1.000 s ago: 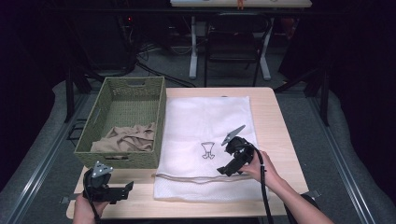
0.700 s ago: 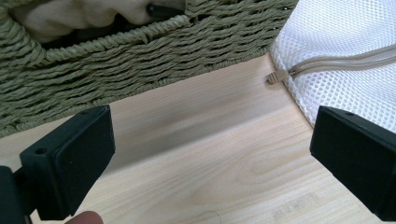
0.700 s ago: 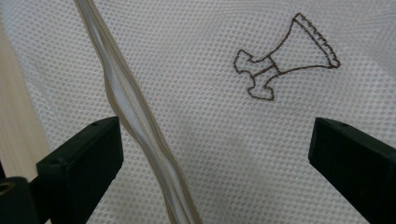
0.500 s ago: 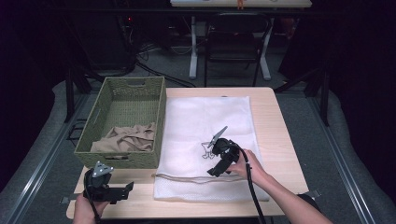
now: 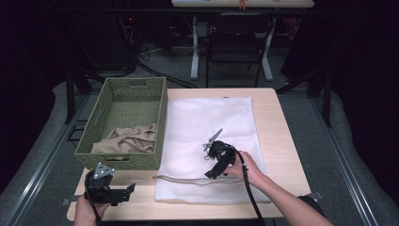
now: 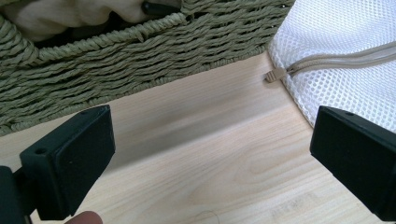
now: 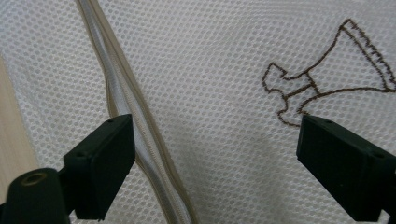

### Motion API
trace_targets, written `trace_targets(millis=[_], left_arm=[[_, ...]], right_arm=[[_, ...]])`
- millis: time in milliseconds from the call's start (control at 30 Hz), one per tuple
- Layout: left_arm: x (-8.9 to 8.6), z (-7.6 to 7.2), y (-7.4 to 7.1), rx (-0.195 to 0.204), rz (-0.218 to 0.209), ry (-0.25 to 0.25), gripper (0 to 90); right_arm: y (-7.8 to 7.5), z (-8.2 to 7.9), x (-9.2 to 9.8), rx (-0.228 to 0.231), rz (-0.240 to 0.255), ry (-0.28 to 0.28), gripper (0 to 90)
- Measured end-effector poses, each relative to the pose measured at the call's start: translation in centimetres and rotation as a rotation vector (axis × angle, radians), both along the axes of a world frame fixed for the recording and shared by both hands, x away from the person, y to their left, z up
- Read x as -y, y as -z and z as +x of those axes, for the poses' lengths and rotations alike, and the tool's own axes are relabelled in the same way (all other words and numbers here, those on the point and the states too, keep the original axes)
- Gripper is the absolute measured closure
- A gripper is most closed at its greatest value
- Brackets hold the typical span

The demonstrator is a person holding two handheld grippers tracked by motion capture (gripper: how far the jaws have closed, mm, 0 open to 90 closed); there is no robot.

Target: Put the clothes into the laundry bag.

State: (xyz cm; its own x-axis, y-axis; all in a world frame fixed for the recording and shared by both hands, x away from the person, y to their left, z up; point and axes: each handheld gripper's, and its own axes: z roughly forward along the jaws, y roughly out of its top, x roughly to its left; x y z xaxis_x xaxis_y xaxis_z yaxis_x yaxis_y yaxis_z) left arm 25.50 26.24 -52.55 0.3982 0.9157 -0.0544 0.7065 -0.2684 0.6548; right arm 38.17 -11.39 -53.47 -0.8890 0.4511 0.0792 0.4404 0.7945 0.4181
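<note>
left tool (image 5: 123, 192) open, right tool (image 5: 211, 173) open

The right gripper (image 5: 212, 165) has slid leftward and toward the person across the white mesh bag (image 5: 207, 117), from near the bag's right side to its middle, and now hangs with jaws wide apart between the zipper (image 7: 135, 130) and the brown embroidered drawing (image 7: 322, 79).

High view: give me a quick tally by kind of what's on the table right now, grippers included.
Woven baskets: 1, olive green basket
Mesh laundry bags: 1, white mesh bag, zipper near its front edge
Garments: 1, tan cloth inside the basket
Grippers: 2, left gripper and right gripper, both open
Total: 5
</note>
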Motion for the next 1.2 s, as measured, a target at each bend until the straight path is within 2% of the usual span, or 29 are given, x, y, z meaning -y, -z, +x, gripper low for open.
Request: trace_targets(millis=[200,400,600,767,833,1200], left_arm=[[-0.2,-0.1,-0.1,0.001,-0.001,0.006,0.1],[-0.1,0.0,0.0,-0.003,0.003,0.009,0.1],[-0.2,0.0,0.0,-0.006,0.006,0.009,0.2],[0.0,-0.2,0.0,-0.005,0.009,0.005,0.2],[0.0,-0.2,-0.1,-0.004,0.010,0.006,0.2],[0.0,-0.1,0.1,-0.008,0.015,0.004,0.2]], right_arm=[[0.9,-0.3,-0.4,-0.001,-0.045,-0.015,15.9],[1.6,-0.3,-0.6,0.002,-0.088,-0.004,22.4],[2.0,-0.6,-0.8,-0.011,-0.100,-0.023,25.0],[2.1,-0.8,-0.9,0.021,-0.121,-0.025,31.2],[2.1,-0.7,-0.8,0.035,-0.120,-0.025,35.2],[1.9,-0.1,0.2,0.044,-0.078,0.022,56.7]])
